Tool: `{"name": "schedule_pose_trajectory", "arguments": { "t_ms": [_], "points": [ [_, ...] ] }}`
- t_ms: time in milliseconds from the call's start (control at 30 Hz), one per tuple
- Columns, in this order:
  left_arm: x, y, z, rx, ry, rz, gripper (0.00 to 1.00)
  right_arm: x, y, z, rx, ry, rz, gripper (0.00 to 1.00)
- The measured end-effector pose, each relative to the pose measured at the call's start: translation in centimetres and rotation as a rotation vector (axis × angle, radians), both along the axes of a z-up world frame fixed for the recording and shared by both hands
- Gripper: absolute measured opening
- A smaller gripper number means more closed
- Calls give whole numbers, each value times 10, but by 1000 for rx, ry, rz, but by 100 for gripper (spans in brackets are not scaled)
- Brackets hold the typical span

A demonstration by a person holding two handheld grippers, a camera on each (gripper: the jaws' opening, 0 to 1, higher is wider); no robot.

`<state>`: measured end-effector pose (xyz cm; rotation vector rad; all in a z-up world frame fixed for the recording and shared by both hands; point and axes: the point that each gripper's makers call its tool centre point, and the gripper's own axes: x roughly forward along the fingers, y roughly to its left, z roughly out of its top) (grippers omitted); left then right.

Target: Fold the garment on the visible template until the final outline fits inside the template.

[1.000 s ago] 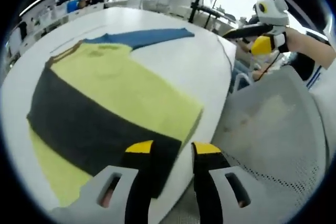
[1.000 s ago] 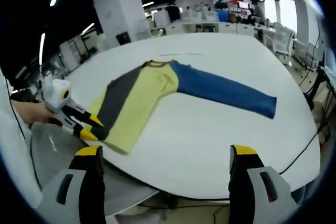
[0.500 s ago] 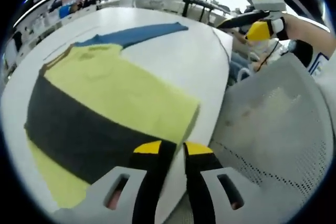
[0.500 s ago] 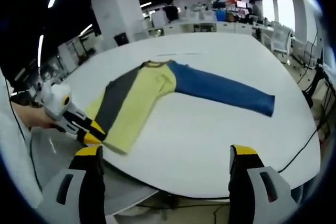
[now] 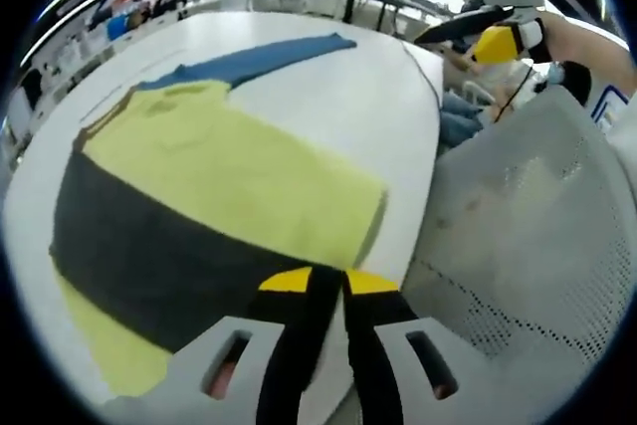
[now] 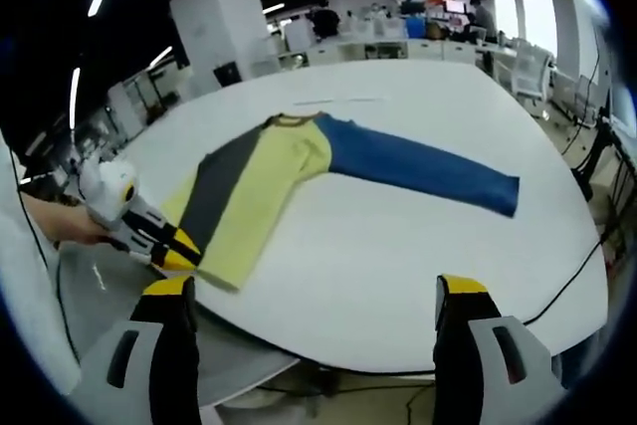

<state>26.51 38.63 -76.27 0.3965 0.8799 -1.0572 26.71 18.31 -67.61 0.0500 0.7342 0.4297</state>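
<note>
Left gripper point(image 5: 328, 281): jaws together on the near hem of the long-sleeved shirt point(image 5: 219, 176).
Right gripper point(image 6: 314, 296): jaws apart, off the near table point(image 6: 398, 266) edge.
Shirt: flat, blue sleeve point(image 6: 418, 168) reaching right.
Risk: a thin pinch could have slipped, bunching the fold.

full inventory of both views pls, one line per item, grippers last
garment: 1, long-sleeved top with yellow and dark grey bands, lying flat on the table near its edge, partly folded
blue sleeve: 1, blue, stretched out flat across the table away from the garment body
table: 1, white, rounded, large
mesh chair: 1, light grey, at the table edge beside the garment
cable: 1, dark, trailing over the far table edge
background: office desks, white pillar, ceiling light strips, too small to count
left hand-held gripper: 1, grey with yellow tips, jaws closed at the garment's hem at the table edge
right hand-held gripper: 1, same colours, jaws wide apart, held clear of the table
</note>
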Motion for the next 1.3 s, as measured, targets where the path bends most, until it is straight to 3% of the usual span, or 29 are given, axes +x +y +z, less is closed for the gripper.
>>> {"name": "schedule_pose_trajectory", "arguments": {
  "t_ms": [633,1033,1300],
  "points": [
    [0,2,0,11,-19,1,0,-2,0,0,1,4,-1,100],
    [-1,3,5,15,-14,-13,0,-3,1,3,8,-7,-4,100],
    [0,8,11,-7,7,21,0,-1,4,6,12,-16,2,100]
  ]
}}
